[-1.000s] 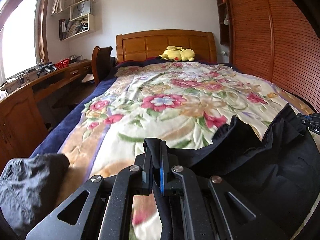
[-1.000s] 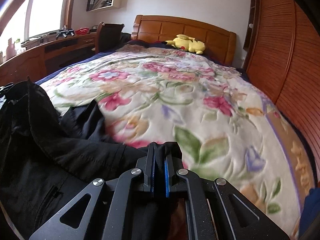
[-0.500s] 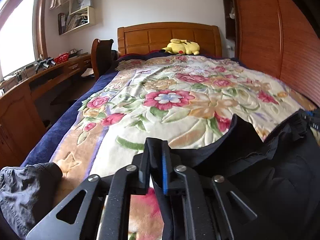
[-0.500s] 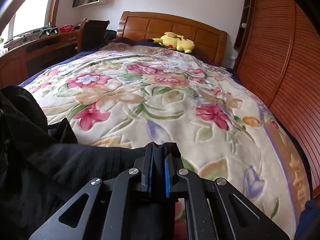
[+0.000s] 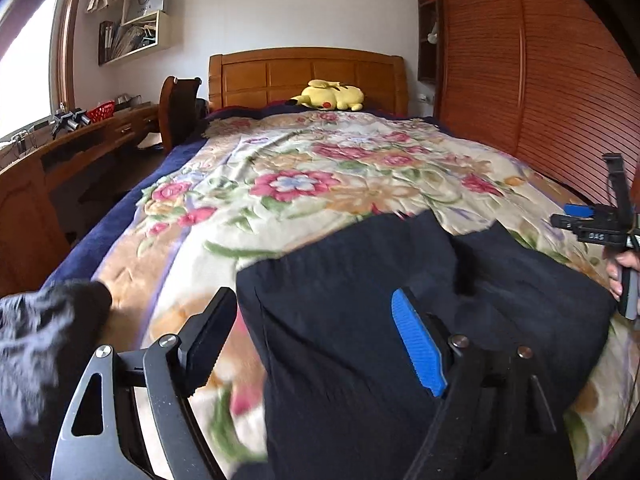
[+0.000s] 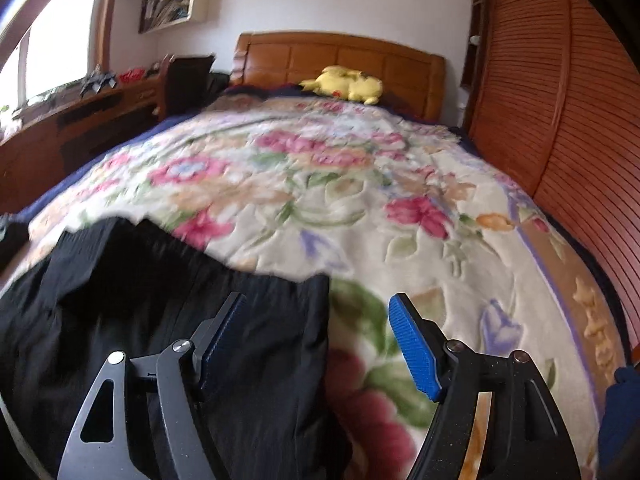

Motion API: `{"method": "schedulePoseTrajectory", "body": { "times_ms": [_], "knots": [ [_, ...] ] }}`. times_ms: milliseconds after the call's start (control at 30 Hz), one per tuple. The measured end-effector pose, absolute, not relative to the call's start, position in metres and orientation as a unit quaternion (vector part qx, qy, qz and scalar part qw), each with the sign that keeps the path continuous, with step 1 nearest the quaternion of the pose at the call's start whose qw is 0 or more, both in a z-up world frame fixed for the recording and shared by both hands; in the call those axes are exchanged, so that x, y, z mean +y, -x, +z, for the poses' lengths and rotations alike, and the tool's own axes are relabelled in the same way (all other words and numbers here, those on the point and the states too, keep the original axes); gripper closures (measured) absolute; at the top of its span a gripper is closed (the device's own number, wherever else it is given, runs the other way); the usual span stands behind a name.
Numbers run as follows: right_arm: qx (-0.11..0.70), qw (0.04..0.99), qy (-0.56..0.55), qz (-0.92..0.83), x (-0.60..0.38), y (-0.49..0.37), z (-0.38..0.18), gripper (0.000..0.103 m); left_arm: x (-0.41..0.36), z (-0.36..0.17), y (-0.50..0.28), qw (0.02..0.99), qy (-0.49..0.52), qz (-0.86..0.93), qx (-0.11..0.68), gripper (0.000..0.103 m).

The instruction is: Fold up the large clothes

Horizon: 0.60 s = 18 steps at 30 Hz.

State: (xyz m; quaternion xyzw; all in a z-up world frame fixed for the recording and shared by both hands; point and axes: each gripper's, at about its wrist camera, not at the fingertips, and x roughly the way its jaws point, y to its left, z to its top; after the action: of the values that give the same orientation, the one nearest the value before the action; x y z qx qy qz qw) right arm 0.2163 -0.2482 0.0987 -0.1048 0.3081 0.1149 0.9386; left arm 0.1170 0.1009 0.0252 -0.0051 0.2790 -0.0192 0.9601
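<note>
1. A home bedroom: a bed [image 5: 312, 184] with a floral blanket [image 5: 320, 168] and wooden headboard [image 5: 280, 76] at 12 o'clock.
2. Yellow plush toy [image 5: 332, 96] by the headboard.
3. Wooden desk [image 5: 92, 136] and wall shelves [image 5: 136, 28] at 10 o'clock; slatted wardrobe doors [image 5: 540, 80] at 2 o'clock.

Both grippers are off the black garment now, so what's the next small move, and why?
Probably reach for a fresh edge to fold. Both the left gripper and right gripper have just been opening and stand open, and the garment lies released on the bed.

I count one black garment [image 5: 380, 320] on my one floral blanket [image 5: 304, 184], one yellow plush toy [image 5: 332, 96], and two grippers: my left gripper [image 5: 316, 340], my right gripper [image 6: 320, 336]
</note>
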Motion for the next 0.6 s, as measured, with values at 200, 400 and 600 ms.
{"method": "schedulePoseTrajectory", "body": {
  "times_ms": [200,400,600],
  "knots": [
    [0.332,0.926,0.114,0.137,-0.251,-0.194,0.089,0.028,0.091,0.007,-0.076,0.954,0.023,-0.041,0.296,0.022],
    [0.346,0.919,0.117,0.150,-0.252,-0.169,0.091,0.028,0.091,-0.008,-0.059,0.950,0.025,-0.047,0.308,0.023],
    [0.349,0.917,0.117,0.152,-0.259,-0.140,0.087,0.028,0.095,-0.012,-0.051,0.949,0.038,-0.059,0.306,0.022]
  ]
}}
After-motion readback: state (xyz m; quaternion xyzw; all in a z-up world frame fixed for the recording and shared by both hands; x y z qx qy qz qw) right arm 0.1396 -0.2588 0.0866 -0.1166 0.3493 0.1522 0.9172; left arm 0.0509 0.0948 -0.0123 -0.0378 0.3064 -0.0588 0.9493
